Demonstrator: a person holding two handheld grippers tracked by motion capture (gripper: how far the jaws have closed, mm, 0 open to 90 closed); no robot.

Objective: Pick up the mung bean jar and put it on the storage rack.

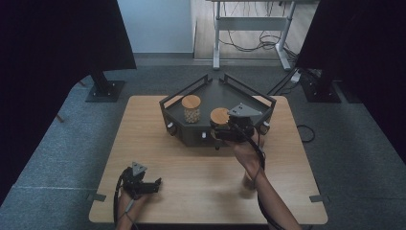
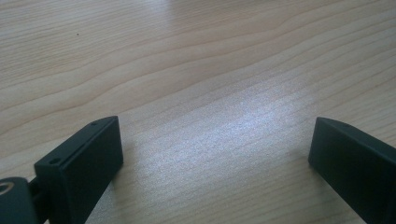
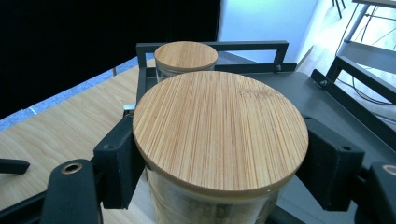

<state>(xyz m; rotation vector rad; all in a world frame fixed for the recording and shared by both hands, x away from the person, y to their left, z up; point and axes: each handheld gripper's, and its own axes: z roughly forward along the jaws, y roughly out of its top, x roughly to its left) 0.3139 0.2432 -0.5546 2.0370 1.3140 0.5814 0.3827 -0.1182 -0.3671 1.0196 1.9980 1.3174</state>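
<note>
Two glass jars with round bamboo lids are sitting in the dark grey tray (image 1: pixel 268 103) at the far middle of the wooden table (image 1: pixel 158 148). The nearer jar (image 3: pixel 219 135) is standing at the tray's near edge, right of centre, and the right gripper (image 3: pixel 219 163) is pinching it just under the lid, one black jaw pressing on each side of the glass. The second jar (image 1: pixel 191 108) is standing upright to the left and a little farther back, apart from the first. The person's right forearm is reaching in from the near right. At the near left corner, the left gripper (image 2: pixel 215 154) is hovering low over bare wood, its jaws spread wide with nothing between them.
</note>
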